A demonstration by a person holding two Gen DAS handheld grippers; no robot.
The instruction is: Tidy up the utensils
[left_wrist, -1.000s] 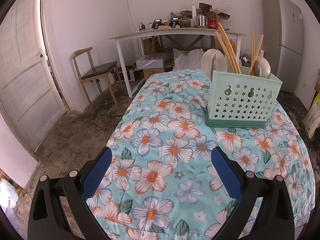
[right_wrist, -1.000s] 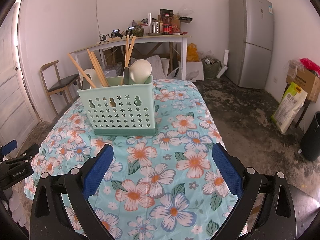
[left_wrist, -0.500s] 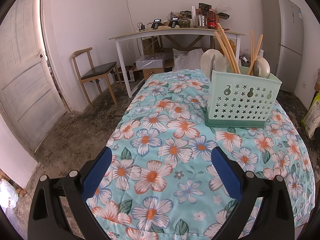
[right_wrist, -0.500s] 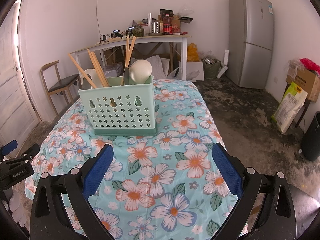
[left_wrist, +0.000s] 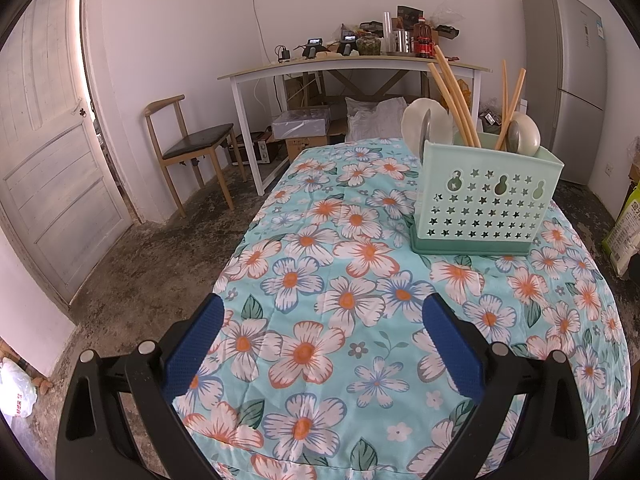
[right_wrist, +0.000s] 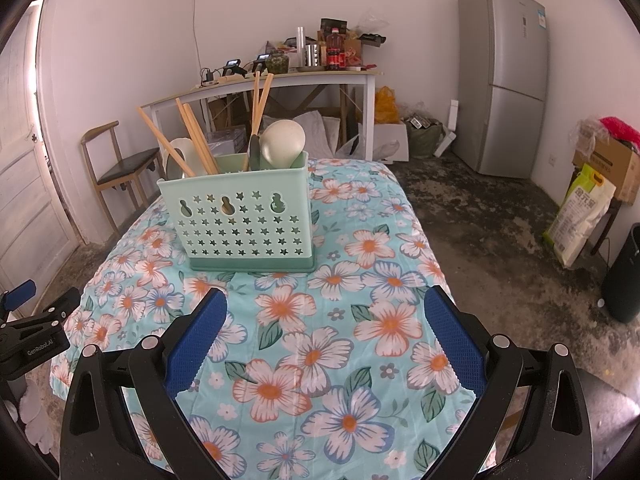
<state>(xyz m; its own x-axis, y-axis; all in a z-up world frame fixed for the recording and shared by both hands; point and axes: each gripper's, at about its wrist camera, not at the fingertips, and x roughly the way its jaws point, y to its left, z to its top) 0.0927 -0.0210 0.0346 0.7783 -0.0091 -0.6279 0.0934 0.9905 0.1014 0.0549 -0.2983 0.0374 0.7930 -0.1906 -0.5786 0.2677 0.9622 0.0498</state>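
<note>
A bare room with white walls and a rough concrete floor holds a tabletop (right_wrist: 404,216) under a floral cloth, and both views look down its length from the near end. The left gripper (left_wrist: 320,344) hangs over the near edge with its blue fingers spread wide and nothing between them; the right gripper (right_wrist: 326,334) does the same on its side, jaws apart and empty. Out from them, well apart from either, stands the mint caddy (right_wrist: 244,220) with star cut-outs, upright on the cloth. It already carries the chopsticks (right_wrist: 192,140) leaning out of its left part, a second pair standing nearer the middle, and pale spoons (right_wrist: 282,140) poking above the rim. Against the views of half a second and a second ago almost nothing has shifted: both grippers sit in the same place at the same spread, and the caddy has not moved. I read that as a pause, and since no loose utensil shows anywhere on the cloth, the sorting looks finished or nearly so. The caddy's inner dividers are hidden by its front wall, so which compartment each piece sits in cannot be told, and a dark utensil beside the spoons is too obscured to name
</note>
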